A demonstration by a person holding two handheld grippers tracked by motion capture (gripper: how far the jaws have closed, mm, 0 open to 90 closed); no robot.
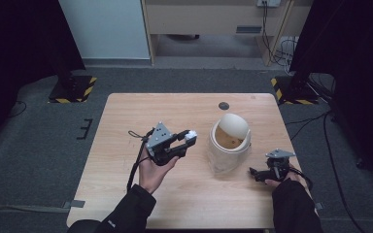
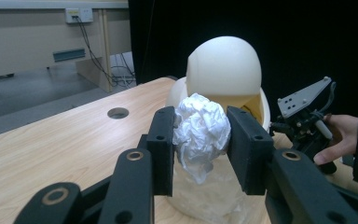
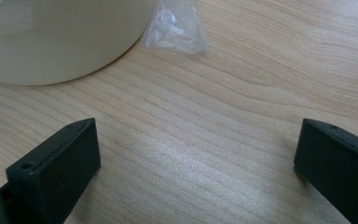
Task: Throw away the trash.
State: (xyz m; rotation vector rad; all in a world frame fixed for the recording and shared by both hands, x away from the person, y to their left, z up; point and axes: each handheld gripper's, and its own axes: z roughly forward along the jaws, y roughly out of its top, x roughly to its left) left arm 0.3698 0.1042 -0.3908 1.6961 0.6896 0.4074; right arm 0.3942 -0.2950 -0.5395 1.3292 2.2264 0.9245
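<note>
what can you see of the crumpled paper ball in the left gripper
The crumpled paper ball is white, with sharp creases and a slightly shiny surface, like thin paper or tissue. It is roughly round, with a loose point hanging below. The left gripper is shut on it, a black pad pressing each side, and holds it in the air above the wooden table. It sits just in front of the cream swing-lid bin, not touching it. In the high view it shows as a small white lump.
</note>
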